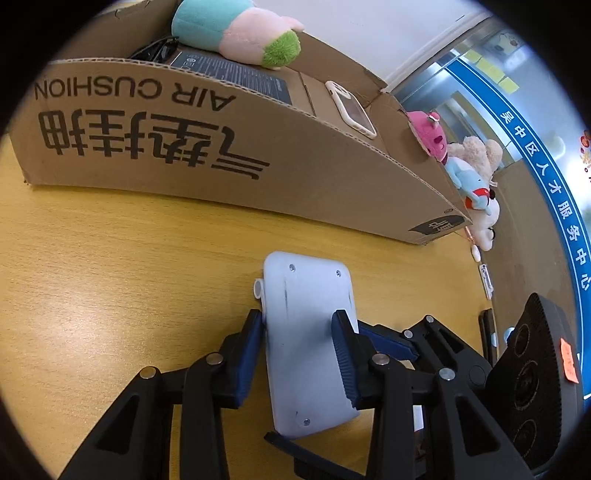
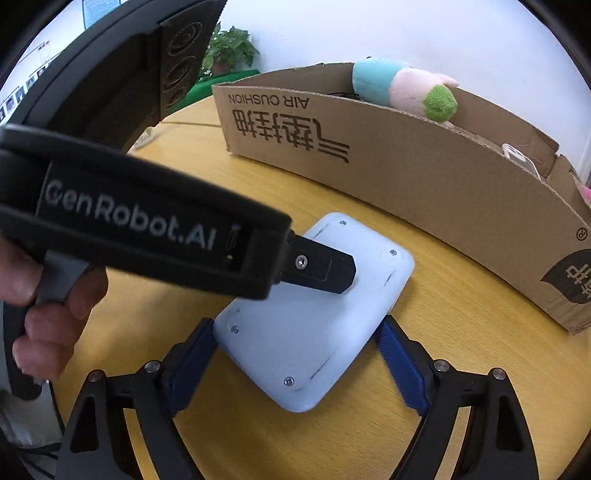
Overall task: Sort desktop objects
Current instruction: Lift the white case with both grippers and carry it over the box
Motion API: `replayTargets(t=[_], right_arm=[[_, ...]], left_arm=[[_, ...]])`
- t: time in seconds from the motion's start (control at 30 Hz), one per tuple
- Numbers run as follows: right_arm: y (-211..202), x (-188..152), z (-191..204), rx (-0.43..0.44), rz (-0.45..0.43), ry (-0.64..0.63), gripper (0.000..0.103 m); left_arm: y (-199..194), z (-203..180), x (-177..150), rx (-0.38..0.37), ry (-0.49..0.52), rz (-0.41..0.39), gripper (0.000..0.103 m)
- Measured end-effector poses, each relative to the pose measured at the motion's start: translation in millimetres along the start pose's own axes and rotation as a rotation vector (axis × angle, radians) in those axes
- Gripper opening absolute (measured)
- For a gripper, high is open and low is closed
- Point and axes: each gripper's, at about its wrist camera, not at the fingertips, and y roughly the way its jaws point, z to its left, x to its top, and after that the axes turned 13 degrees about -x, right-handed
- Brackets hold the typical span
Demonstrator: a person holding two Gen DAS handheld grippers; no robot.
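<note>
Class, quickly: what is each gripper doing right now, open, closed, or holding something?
Left gripper: closed on the white device.
Right gripper: open, fingers on either side of the device, not clamping it.

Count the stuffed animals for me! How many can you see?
4, maybe more hidden. One teal-and-pink plush lies in the cardboard box. Behind the box's right end sit a pink plush, a beige plush and a blue plush.
</note>
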Motion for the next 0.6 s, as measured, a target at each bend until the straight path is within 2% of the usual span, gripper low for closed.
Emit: replayTargets(t=[0.17, 0.33, 0.6], right_arm=[[-5.0, -3.2, -0.2, 0.025, -0.009, 0.03, 0.085], [-16.2, -11.0, 2.7, 0.039, -0.039, 0.055, 0.085], [-39.2, 7.4, 2.1, 0.013, -0.102, 0.042, 0.085]], left_arm=[[-2.9, -6.9, -5.1, 0.034, 0.029, -0.008, 0.037], [-9.1, -11.1, -10.3, 0.03, 0.033, -0.024, 0.037], [-29.1, -42.2, -2.6, 0.027, 0.098, -0.095, 0.037]])
